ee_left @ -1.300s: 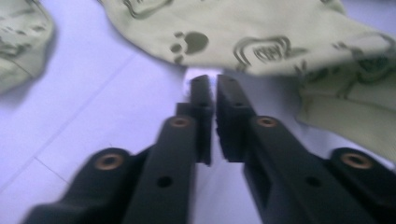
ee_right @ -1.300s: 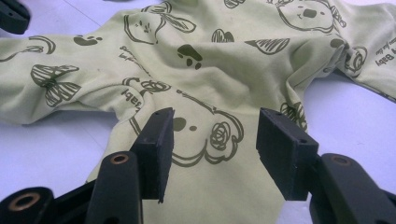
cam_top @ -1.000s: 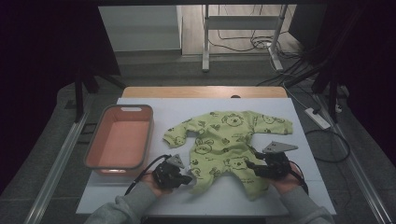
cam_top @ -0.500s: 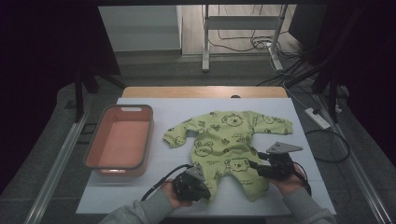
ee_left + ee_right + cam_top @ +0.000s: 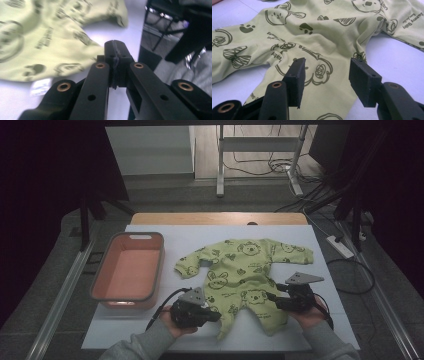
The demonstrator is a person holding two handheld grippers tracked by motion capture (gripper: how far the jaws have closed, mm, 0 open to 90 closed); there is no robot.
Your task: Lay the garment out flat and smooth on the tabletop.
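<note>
1. I see the green baby romper [image 5: 247, 275] lying flat on the white table [image 5: 330, 320], front up, its legs toward me, with the pink basin [image 5: 129, 272] just beside it on the left.
2. My left hand-held gripper [image 5: 212, 314] has moved: a second ago it rested on the table left of the near leg; now it sits at that leg's cuff [image 5: 222, 332], raised slightly. In the left gripper view its jaws are fully closed, and I judge that they pinch the cuff's edge [image 5: 96, 58].
3. My right hand-held gripper [image 5: 272, 298] has stayed put at the other leg, jaws half apart over the cloth [image 5: 324, 75], gripping nothing.
4. Judgement: a fold of the legs is starting; the right side has not yet taken hold.
</note>
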